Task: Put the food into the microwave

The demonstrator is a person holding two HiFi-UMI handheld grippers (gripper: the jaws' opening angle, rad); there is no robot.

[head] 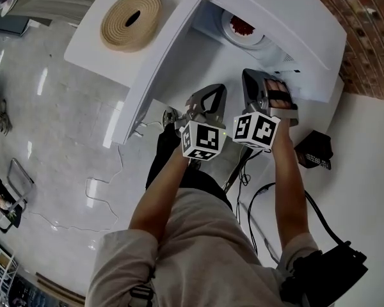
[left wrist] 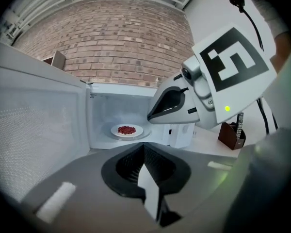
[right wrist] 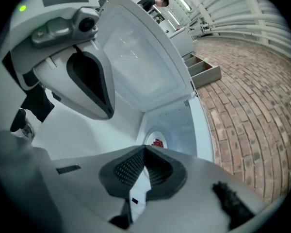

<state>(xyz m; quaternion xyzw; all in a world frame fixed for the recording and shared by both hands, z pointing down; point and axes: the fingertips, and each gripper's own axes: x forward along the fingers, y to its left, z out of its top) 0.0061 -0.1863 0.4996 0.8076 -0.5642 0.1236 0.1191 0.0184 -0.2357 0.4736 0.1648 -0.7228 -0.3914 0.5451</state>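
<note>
A white plate of red food [head: 243, 29] sits on the turntable inside the white microwave [head: 294, 27]. The microwave door [head: 159, 66] stands swung wide to the left. Both grippers hover side by side in front of the opening, clear of the plate. The left gripper [head: 211, 91] is shut with nothing in it, and the right gripper [head: 253, 77] is shut and empty too. In the left gripper view the plate [left wrist: 127, 130] lies ahead, past the closed jaws, with the right gripper [left wrist: 157, 114] to the right. In the right gripper view the plate [right wrist: 157, 143] shows just above the closed tips.
A round woven mat [head: 131, 20] lies on the white table [head: 89, 47] left of the door. A brown holder with a remote [head: 315, 151] stands right of the microwave. A brick wall [head: 365, 24] is behind. Cables and a black bag [head: 326, 267] are on the floor.
</note>
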